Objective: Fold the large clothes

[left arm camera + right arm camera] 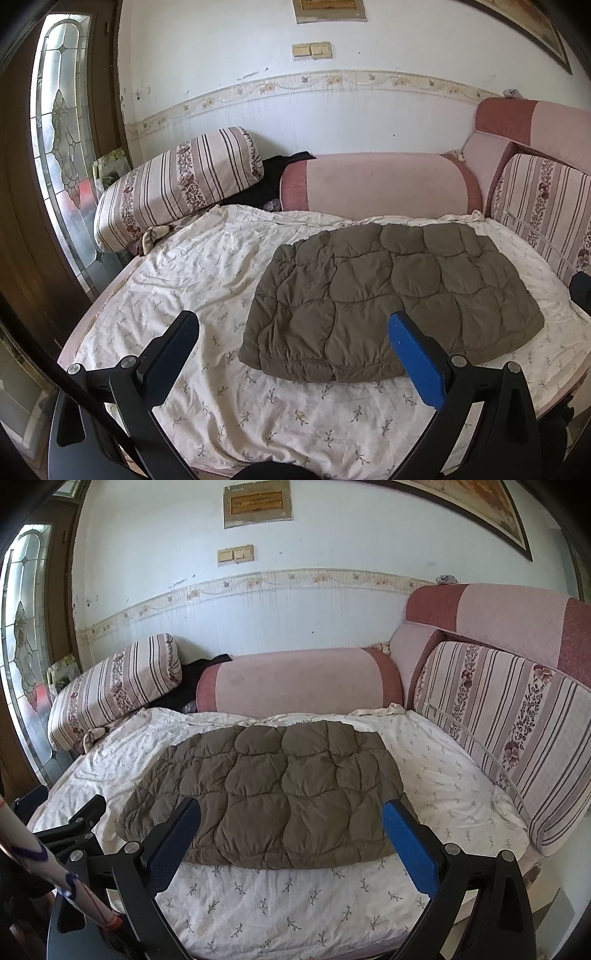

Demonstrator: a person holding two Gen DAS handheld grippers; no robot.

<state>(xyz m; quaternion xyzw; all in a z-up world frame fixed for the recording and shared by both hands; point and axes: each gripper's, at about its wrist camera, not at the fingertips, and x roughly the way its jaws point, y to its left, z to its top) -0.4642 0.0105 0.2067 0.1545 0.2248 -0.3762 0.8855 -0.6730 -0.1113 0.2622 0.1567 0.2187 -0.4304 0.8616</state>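
Note:
A brown quilted jacket (395,295) lies folded into a flat rectangle on the white floral sheet (177,280) of a bed. In the right wrist view the same jacket (269,794) fills the middle of the bed. My left gripper (293,325) is open, held above the jacket's near left corner, with nothing between its fingers. My right gripper (291,812) is open too, hovering over the jacket's front edge and touching nothing. The left gripper (74,823) also shows at the left edge of the right wrist view.
A striped bolster (177,184) lies at the back left, a pink bolster (380,181) along the wall, and a striped cushion (506,720) against the pink headboard (491,609) on the right. Dark cloth (273,177) sits between the bolsters. A glass door (59,129) stands at the left.

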